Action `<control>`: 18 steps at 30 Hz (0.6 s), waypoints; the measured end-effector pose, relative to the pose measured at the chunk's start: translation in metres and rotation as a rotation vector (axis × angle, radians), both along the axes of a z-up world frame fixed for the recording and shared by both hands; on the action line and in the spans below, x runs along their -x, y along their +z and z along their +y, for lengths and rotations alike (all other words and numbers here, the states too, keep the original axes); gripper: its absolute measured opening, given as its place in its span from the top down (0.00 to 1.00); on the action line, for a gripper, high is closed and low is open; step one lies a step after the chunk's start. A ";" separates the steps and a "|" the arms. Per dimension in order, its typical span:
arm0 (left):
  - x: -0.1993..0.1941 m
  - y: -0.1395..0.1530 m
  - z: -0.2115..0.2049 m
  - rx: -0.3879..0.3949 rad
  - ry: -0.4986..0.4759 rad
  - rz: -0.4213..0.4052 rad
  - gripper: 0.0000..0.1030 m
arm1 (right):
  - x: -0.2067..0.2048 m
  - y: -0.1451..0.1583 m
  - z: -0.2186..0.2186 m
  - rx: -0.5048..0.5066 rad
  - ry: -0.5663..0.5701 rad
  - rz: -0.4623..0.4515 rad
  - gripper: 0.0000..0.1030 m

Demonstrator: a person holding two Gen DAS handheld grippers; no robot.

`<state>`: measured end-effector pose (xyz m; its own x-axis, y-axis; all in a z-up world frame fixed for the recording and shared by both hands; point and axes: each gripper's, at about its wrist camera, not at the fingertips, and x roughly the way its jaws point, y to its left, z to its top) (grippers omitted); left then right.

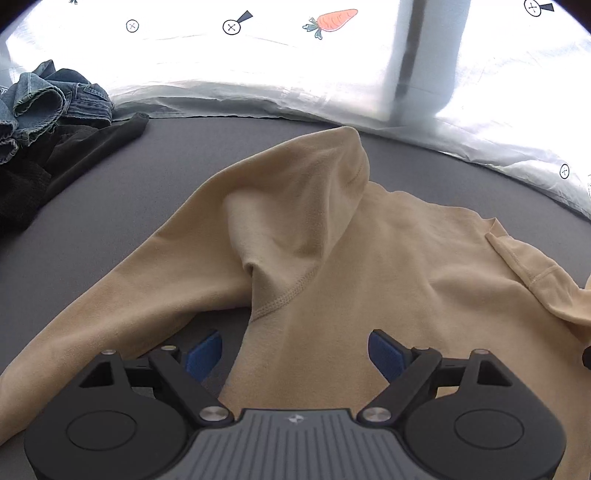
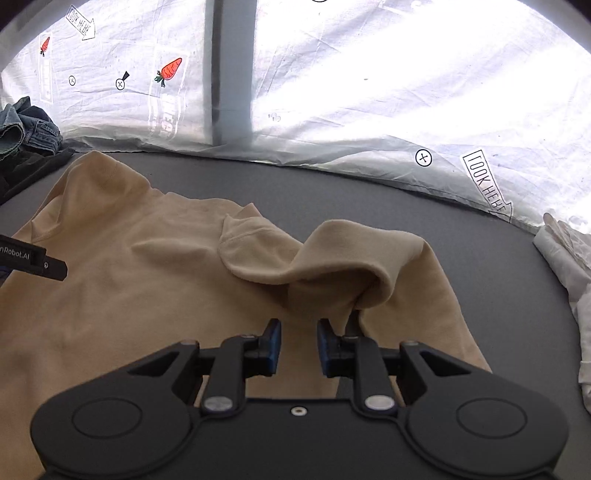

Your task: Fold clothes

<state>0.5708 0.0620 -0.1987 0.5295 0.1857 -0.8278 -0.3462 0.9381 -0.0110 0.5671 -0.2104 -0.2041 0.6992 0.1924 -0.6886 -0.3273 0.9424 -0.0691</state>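
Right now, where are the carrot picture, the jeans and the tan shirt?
carrot picture (image 1: pixel 334 20): left wrist view, orange body.
jeans (image 1: pixel 44 99): left wrist view, crumpled cuff.
tan shirt (image 2: pixel 122 284): right wrist view, flat body.

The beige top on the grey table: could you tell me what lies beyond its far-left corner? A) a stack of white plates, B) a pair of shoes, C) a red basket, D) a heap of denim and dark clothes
D: beyond the beige top, at the far-left corner of the grey table, sits a heap of blue denim over dark clothes.
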 end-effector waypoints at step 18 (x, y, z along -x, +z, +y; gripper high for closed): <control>-0.026 -0.014 0.021 -0.002 0.061 -0.003 0.00 | -0.140 -0.019 -0.105 0.009 -0.418 -0.002 0.83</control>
<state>0.5968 0.0825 -0.2125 0.5198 0.2193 -0.8256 -0.4025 0.9153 -0.0103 0.7066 -0.3154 -0.2230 0.7169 -0.1141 -0.6878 0.0833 0.9935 -0.0780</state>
